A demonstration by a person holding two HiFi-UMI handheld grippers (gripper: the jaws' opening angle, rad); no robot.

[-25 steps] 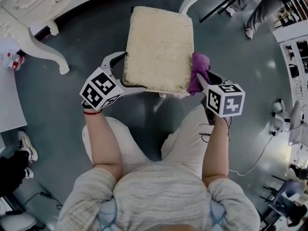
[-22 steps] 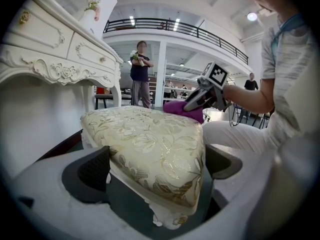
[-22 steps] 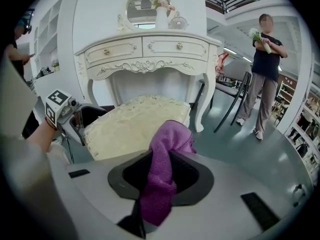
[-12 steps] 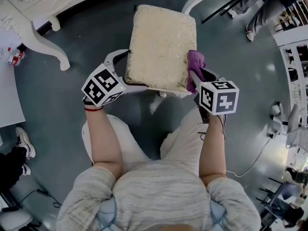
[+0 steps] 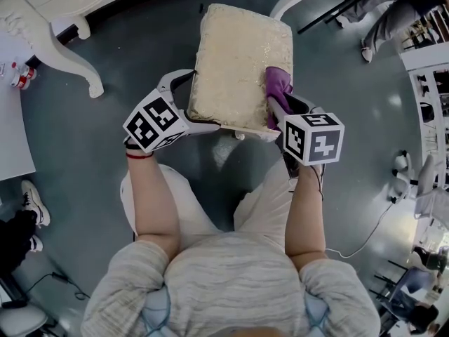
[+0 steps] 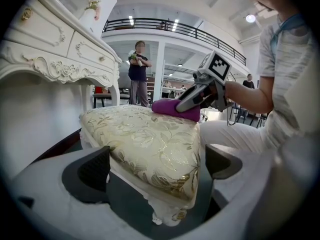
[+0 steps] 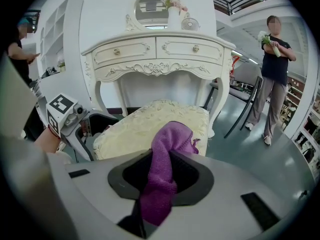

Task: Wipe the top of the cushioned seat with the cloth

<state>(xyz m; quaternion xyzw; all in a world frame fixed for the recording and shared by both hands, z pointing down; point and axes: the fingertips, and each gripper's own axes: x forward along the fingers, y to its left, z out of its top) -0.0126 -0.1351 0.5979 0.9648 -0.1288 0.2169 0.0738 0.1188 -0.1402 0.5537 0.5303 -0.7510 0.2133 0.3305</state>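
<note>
Head view with both gripper views, read from left to right.

**Far left:** a white carved dressing table [image 5: 46, 3] stands on a grey-blue floor [image 5: 126, 41]. It is well apart from the person's arms.

**Left:** the left gripper [image 5: 198, 102] is held at the near left corner of the seat [image 5: 242, 62]. Its marker cube [image 5: 154, 123] faces upward. In the left gripper view its jaws [image 6: 159, 169] stand wide apart and grip nothing. The near corner of the seat [image 6: 145, 139] lies between them. Whether either jaw touches the seat cannot be told.

**Centre:** the seat is a cream cushion with a gold floral pattern, set on white legs. Its long axis runs away from the person.

**Right of centre:** a purple cloth [image 5: 277, 84] lies on the right edge of the seat top, toward the near right corner. In the left gripper view the cloth [image 6: 175, 108] rests on the cushion under the right gripper [image 6: 186, 103].

**Right:** the right gripper [image 5: 276, 107] is clamped on the cloth. In the right gripper view the jaws [image 7: 161, 176] pinch a fold of the cloth [image 7: 167, 146]. The free end of the cloth lies forward onto the seat [image 7: 150, 121]. The dressing table [image 7: 157, 54] stands behind the seat.

**Far right:** a person [image 7: 274, 74] stands in the background, well apart from the seat.
</note>
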